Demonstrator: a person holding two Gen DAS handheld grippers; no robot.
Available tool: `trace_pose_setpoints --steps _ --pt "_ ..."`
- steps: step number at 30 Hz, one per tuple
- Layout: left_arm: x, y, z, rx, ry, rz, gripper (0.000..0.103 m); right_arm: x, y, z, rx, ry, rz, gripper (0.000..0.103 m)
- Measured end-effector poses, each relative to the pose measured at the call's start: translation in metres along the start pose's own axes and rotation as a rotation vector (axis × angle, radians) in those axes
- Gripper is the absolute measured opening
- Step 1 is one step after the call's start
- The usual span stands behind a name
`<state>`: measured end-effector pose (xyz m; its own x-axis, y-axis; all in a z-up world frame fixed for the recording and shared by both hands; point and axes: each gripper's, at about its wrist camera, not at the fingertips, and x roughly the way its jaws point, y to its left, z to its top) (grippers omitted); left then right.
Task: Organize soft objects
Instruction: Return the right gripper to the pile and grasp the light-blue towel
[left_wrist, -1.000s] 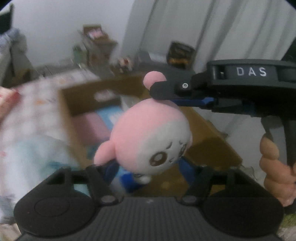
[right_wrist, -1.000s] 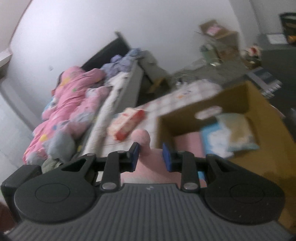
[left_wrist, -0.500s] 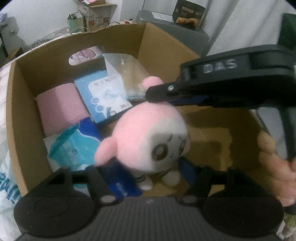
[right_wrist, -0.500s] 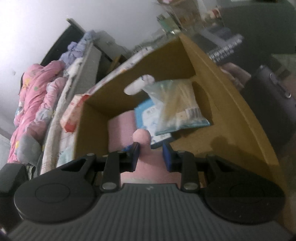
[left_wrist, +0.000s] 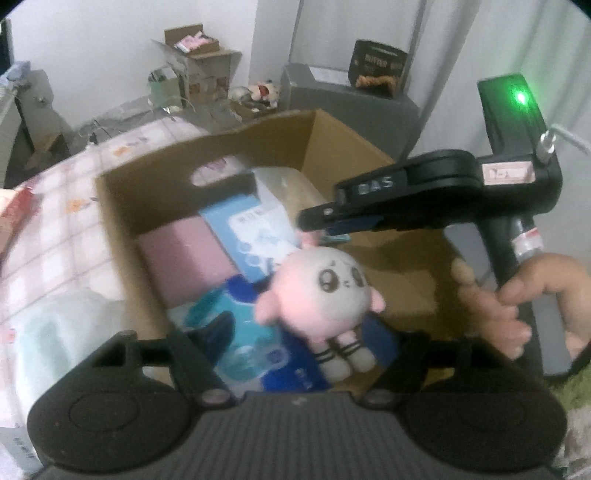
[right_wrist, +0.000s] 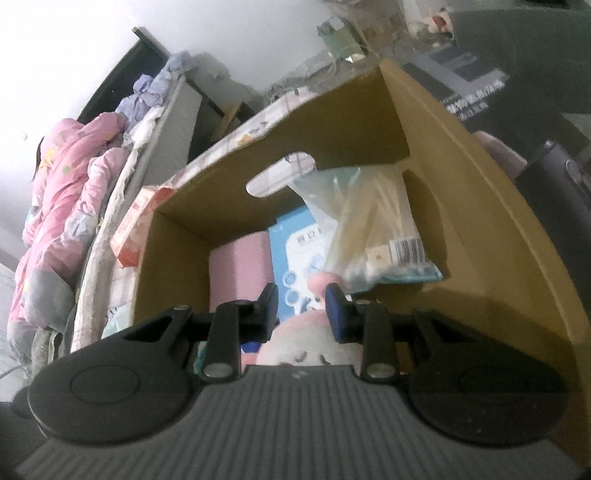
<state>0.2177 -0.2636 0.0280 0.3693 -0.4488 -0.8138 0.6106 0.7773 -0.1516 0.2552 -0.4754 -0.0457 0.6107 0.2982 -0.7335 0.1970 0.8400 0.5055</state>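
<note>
A bed (right_wrist: 66, 206) piled with pink bedding lay at the far left, and a checked cover (left_wrist: 55, 229) spread beside the cardboard box (left_wrist: 122, 236), which took up the middle of both views. Inside the box, a pink pack (left_wrist: 184, 258) sat at the left, a blue-and-white packet (left_wrist: 255, 232) next to it, a clear bag of pale sticks (right_wrist: 376, 229) toward the far right, and teal and blue packs (left_wrist: 236, 332) at the near side.

The pink plush toy (left_wrist: 325, 295) hung upright over the box's near middle, feet down, long axis vertical, just above those near packs. The right tool (right_wrist: 301, 304) reached in from the right and pinched the toy's top ear from above, so the toy dangled directly beneath it. The left tool (left_wrist: 295, 343) stood below and nearer, its jaws opening, wide apart to either side of the toy's legs without pressing them.

The bare box floor lay to the right of the toy; the packs beneath would likely be what a lowering move had to clear.
</note>
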Motion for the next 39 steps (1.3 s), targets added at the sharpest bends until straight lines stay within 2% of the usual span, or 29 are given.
trace_pose_setpoints --steps 4,9,13,17,20,25,33,39 --pt "-0.033 0.016 -0.009 -0.011 -0.040 0.009 0.077 -0.024 0.011 -0.005 0.017 -0.036 0.020 0.033" --pt "-0.089 0.048 -0.037 -0.041 -0.106 0.036 0.082 -0.071 0.044 -0.026 -0.021 -0.113 0.080 0.047" --pt "-0.137 0.084 -0.073 -0.111 -0.169 0.105 0.084 -0.102 0.079 -0.052 -0.062 -0.151 0.159 0.057" --pt "-0.173 0.120 -0.117 -0.190 -0.219 0.190 0.084 -0.114 0.117 -0.077 -0.112 -0.144 0.251 0.067" --pt "-0.190 0.142 -0.150 -0.239 -0.229 0.248 0.084 -0.107 0.150 -0.097 -0.149 -0.095 0.314 0.069" --pt "-0.207 0.170 -0.197 -0.327 -0.221 0.290 0.084 -0.075 0.204 -0.131 -0.207 0.031 0.379 0.069" --pt "-0.202 0.188 -0.254 -0.417 -0.198 0.275 0.084 -0.016 0.263 -0.177 -0.253 0.196 0.392 0.069" --pt "-0.185 0.185 -0.274 -0.406 -0.151 0.258 0.076 0.015 0.298 -0.198 -0.300 0.301 0.400 0.069"
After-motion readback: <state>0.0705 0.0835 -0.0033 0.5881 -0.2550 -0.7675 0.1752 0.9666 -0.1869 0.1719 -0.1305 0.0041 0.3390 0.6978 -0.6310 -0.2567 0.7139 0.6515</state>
